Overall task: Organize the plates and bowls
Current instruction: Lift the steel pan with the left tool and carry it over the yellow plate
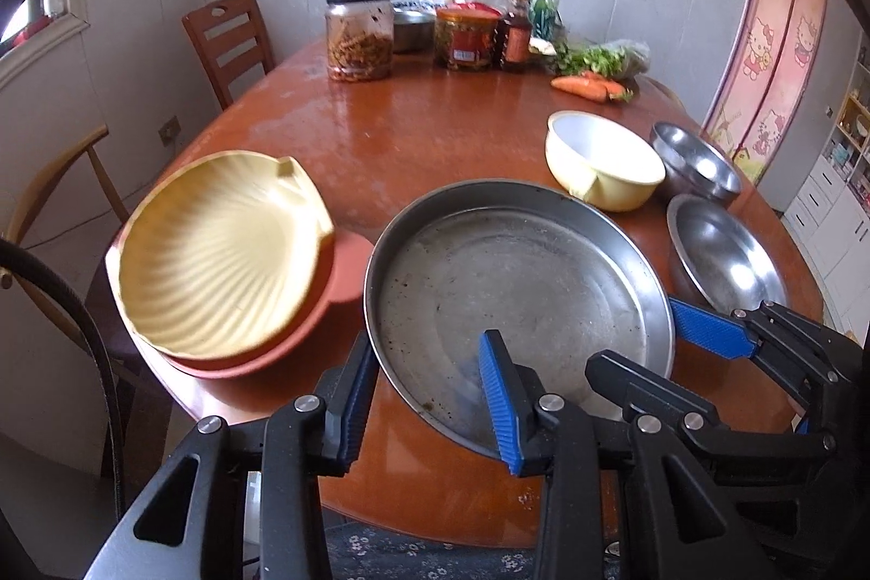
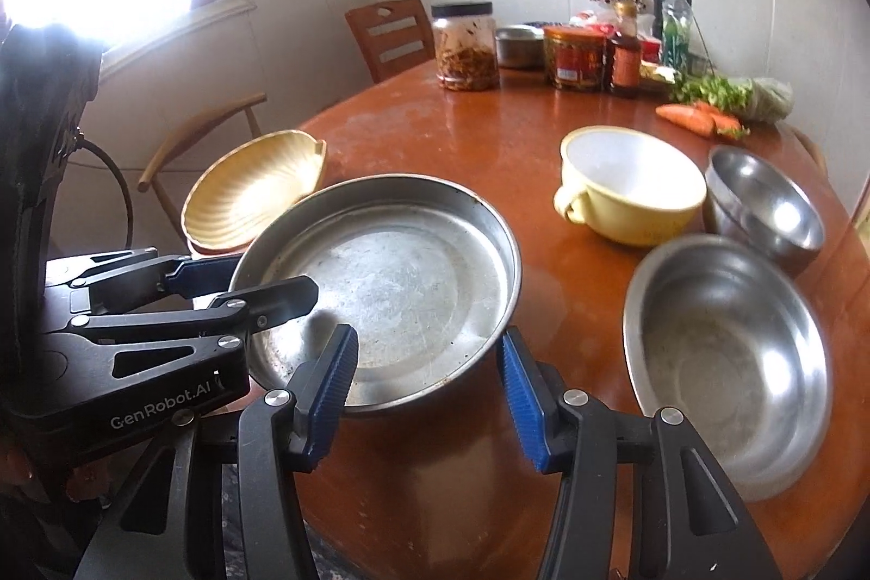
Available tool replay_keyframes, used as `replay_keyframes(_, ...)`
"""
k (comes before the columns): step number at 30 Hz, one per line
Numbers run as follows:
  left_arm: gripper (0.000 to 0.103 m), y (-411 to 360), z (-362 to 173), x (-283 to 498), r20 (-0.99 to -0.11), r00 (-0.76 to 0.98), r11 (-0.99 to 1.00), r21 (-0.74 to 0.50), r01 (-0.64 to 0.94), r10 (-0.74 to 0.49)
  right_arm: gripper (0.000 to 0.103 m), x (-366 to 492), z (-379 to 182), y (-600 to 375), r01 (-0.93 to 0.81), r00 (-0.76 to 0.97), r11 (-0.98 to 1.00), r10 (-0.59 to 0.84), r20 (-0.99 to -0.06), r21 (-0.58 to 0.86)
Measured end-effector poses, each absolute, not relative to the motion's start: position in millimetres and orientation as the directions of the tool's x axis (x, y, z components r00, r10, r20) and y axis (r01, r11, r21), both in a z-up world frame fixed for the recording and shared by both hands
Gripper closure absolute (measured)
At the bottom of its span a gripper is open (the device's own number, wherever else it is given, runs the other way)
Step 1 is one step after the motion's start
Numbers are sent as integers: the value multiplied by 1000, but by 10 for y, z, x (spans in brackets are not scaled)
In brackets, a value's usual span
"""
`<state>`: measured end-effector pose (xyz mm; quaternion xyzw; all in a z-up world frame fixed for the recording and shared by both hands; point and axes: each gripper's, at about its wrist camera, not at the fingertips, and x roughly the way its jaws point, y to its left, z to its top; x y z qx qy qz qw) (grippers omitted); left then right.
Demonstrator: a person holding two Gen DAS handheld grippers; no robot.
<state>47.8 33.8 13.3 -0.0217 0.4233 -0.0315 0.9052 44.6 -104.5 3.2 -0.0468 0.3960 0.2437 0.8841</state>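
Note:
A wide steel pan (image 1: 516,286) (image 2: 402,275) is tilted over the near part of the round wooden table (image 1: 435,129). My left gripper (image 1: 427,395) (image 2: 272,278) is shut on its near-left rim. My right gripper (image 2: 427,379) (image 1: 633,335) is shut on its near-right rim, one finger inside the pan and one outside. To the left, a yellow shell-shaped plate (image 1: 217,254) (image 2: 255,188) rests on a red-brown plate (image 1: 337,286). To the right sit a yellow handled bowl (image 1: 603,161) (image 2: 631,183), a small steel bowl (image 1: 696,167) (image 2: 766,205) and a larger steel bowl (image 1: 728,254) (image 2: 728,362).
Jars (image 1: 359,36), a sauce bottle (image 1: 516,31), carrots (image 1: 587,88) and greens (image 1: 603,58) crowd the far end of the table. Two chairs (image 1: 228,36) stand at the left. The table's near edge runs just under my grippers.

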Motion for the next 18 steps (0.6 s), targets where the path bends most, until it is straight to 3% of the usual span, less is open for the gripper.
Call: replay_keyframes(18, 65, 1023, 557, 487, -704, 710, 992, -65, -107, 30, 47, 716, 469, -367, -594, 557, 799, 492, -669, 93)
